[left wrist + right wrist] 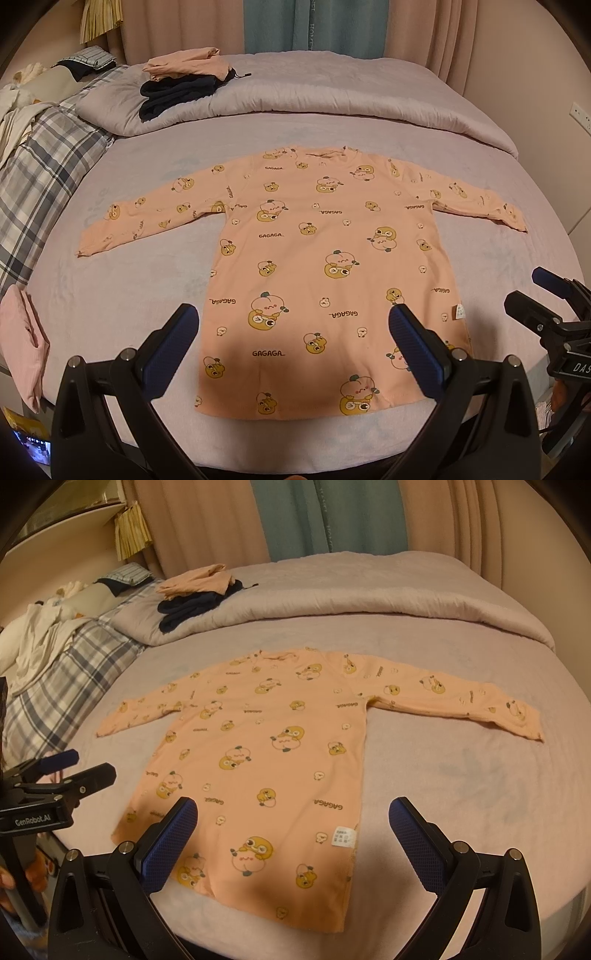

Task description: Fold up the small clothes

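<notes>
My left claw (293, 325) and right claw (293, 818) both hang spread apart, empty, above the peach shirt (314, 258) lying flat on the bed (129, 277).

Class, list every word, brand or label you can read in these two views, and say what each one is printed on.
"GAGAGA": repeated across the peach long-sleeved shirt, some copies upside down.
"GenRobot.AI": on the left gripper, seen in the right wrist view.
"DAS": cut-off letters on the right gripper, in the left wrist view.
White care tag at the shirt's side seam: print too small to read.
</notes>
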`<action>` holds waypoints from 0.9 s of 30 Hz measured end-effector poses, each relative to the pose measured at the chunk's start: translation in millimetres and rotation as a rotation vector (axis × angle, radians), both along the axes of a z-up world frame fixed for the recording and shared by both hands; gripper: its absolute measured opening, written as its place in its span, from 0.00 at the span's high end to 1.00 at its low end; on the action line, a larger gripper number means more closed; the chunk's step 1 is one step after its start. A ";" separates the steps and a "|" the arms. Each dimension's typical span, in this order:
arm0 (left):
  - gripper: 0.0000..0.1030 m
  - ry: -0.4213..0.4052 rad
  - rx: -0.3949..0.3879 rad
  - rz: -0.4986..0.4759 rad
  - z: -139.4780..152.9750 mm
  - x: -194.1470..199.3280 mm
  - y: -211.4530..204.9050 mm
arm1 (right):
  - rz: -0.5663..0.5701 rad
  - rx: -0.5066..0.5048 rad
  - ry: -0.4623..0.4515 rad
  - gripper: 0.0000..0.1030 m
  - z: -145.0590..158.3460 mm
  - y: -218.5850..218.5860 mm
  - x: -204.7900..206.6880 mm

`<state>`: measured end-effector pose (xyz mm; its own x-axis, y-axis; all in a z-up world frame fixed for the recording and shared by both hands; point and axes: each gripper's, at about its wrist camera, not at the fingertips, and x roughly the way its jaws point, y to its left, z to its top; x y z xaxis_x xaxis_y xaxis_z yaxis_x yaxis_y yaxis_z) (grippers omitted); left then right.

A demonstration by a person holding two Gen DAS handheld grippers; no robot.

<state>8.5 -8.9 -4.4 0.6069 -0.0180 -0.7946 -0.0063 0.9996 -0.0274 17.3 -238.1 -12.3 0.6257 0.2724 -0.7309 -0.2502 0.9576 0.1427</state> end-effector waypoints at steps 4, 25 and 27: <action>0.00 0.046 -0.056 0.010 -8.9 7.2 6.3 | -0.006 0.073 0.045 0.00 -8.5 -10.7 9.1; 0.01 0.191 -0.177 0.070 -73.5 84.9 2.9 | -0.612 0.519 0.147 0.00 -85.3 -213.7 56.1; 0.01 0.178 -0.213 0.057 -74.5 96.7 -0.3 | -0.635 0.544 0.128 0.00 -90.1 -232.8 65.0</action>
<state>105.2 -9.1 -78.9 0.4626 -0.1657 -0.8710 -0.0864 0.9693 -0.2303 82.3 -470.9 -102.4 0.7003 0.2315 -0.6753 0.3617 0.7006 0.6151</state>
